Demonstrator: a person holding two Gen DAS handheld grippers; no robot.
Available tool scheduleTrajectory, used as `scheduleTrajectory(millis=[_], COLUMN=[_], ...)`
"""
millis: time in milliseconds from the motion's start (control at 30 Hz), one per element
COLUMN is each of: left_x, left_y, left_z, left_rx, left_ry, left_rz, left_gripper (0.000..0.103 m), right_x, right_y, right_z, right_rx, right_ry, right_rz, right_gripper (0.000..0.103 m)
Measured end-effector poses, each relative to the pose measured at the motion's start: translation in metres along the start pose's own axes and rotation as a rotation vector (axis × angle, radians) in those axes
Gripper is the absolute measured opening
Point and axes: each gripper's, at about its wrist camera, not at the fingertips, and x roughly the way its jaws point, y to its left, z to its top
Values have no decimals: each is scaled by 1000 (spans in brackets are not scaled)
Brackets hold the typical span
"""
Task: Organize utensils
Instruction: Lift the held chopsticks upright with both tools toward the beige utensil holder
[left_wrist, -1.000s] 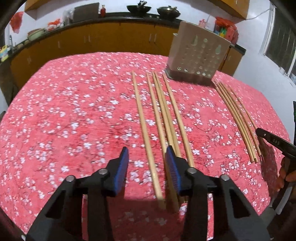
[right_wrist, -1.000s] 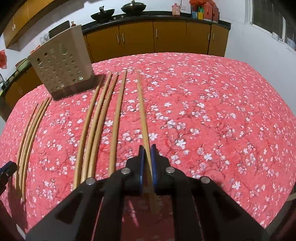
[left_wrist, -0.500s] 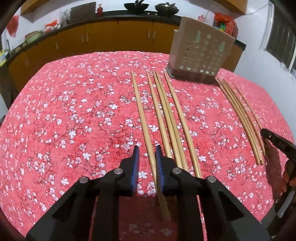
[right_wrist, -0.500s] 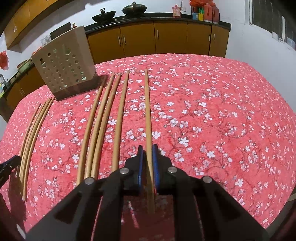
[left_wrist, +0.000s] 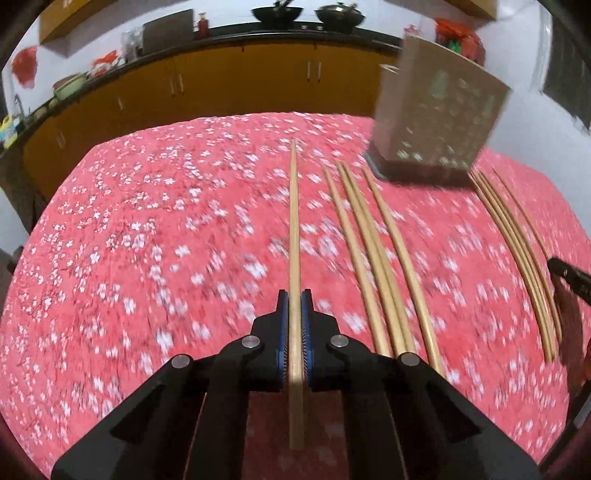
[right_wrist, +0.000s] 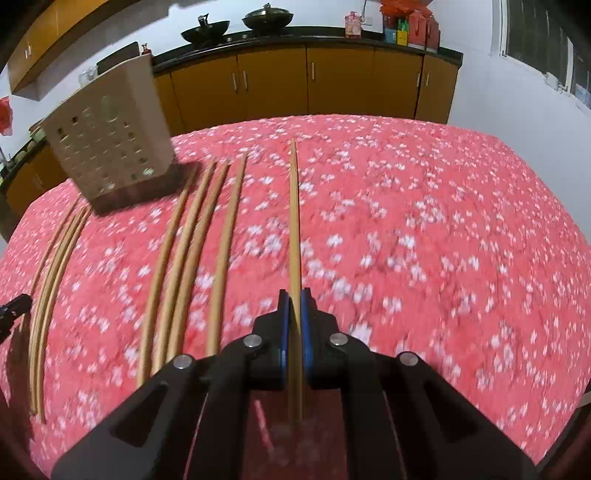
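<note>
My left gripper (left_wrist: 294, 295) is shut on a wooden chopstick (left_wrist: 294, 229) and holds it pointing straight ahead above the table. My right gripper (right_wrist: 294, 295) is shut on another wooden chopstick (right_wrist: 294, 221), also pointing ahead. Several more chopsticks (left_wrist: 373, 251) lie side by side on the red floral tablecloth (left_wrist: 147, 229), with a second bundle (left_wrist: 517, 251) further right. They also show in the right wrist view (right_wrist: 184, 258), with the second bundle (right_wrist: 51, 280) at the left. A beige perforated utensil holder (left_wrist: 439, 118) stands at the far side; it also shows in the right wrist view (right_wrist: 107, 136).
Orange kitchen cabinets (right_wrist: 306, 85) with woks on the counter run behind the table. The tip of the other gripper (left_wrist: 569, 277) shows at the right edge of the left wrist view. A window (right_wrist: 543, 48) is on the right wall.
My left gripper closed on the leftmost chopstick and lifted it. My right gripper stayed shut on its chopstick and raised it. Both views moved forward and are blurred.
</note>
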Motion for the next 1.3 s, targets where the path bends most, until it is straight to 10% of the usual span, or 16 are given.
scheduleTrajectory(millis=[1300], left_x=[-33], left_y=[6], left_z=[-6], left_rx=[-7], left_ry=[-28], left_rz=[-35], left_gripper=[8], right_x=[-35], right_y=[-8], right_z=[5], right_rx=[-3], right_ry=[-59], right_rz=[40], right_gripper=[8])
